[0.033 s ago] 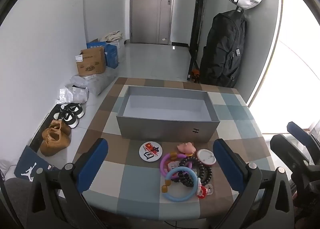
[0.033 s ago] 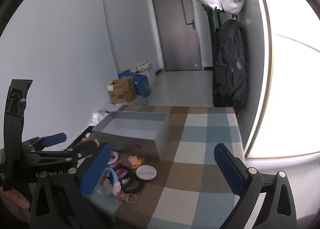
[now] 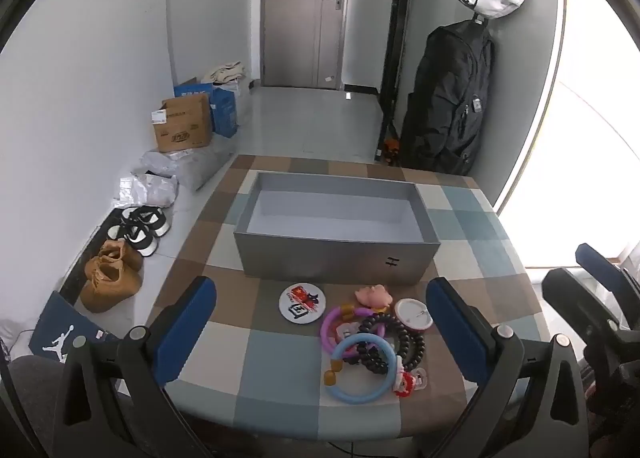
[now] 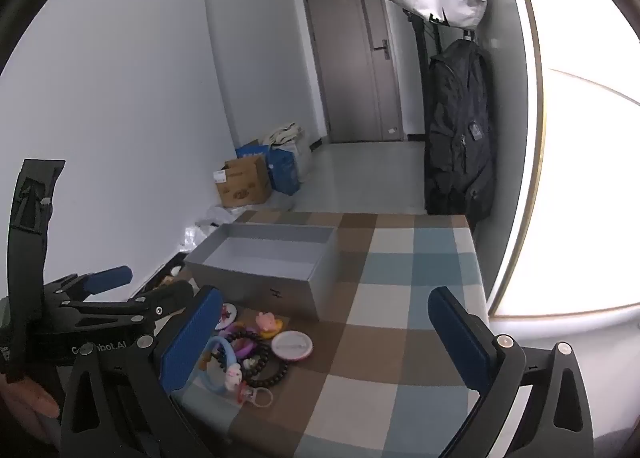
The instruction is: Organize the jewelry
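Start step, nothing picked. Left gripper (image 3: 320,342) and right gripper (image 4: 320,342) hover, fingers spread, holding nothing. Jewelry pile (image 3: 370,338) lies on bench (image 3: 276,362), near side of empty box (image 3: 336,226). Next: lower onto one piece, pinch, carry to box.

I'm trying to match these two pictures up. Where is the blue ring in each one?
Left wrist view: the blue ring lies low and right of centre, at the near end of the trinket pile.
Right wrist view: it sits low on the left, partly hidden behind the right claw's left finger.
Shared landmark: the grey box just beyond the pile.
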Available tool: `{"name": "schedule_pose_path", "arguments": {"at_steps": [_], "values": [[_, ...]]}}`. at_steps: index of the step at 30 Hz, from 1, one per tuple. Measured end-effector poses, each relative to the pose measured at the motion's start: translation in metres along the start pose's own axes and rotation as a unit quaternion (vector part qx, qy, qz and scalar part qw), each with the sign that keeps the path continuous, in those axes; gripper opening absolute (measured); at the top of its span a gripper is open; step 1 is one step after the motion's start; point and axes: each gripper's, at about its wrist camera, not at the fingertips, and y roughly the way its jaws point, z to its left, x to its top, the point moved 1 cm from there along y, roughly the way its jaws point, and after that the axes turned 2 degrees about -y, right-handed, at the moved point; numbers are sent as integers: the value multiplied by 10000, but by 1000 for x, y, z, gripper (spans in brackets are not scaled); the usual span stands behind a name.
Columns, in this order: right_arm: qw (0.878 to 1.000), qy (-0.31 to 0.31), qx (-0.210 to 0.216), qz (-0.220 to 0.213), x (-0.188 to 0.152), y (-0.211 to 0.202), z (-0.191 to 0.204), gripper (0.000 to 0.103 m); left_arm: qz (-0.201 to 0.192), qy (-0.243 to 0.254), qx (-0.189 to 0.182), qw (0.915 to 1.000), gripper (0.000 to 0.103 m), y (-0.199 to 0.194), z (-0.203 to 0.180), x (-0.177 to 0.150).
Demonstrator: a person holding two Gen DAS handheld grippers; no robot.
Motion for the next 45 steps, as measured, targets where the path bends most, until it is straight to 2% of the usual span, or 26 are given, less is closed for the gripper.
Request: {"name": "schedule_pose_path", "arguments": {"at_steps": [7,45], "values": [[10000,12,10,-68,1,-2,0,103,29,-6,-46,10000,102,-10,-1,-3],[10000,85,-36,-13,-4,2,-4,103,118,-5,-174,9998,102,-1,8,-1]]}}
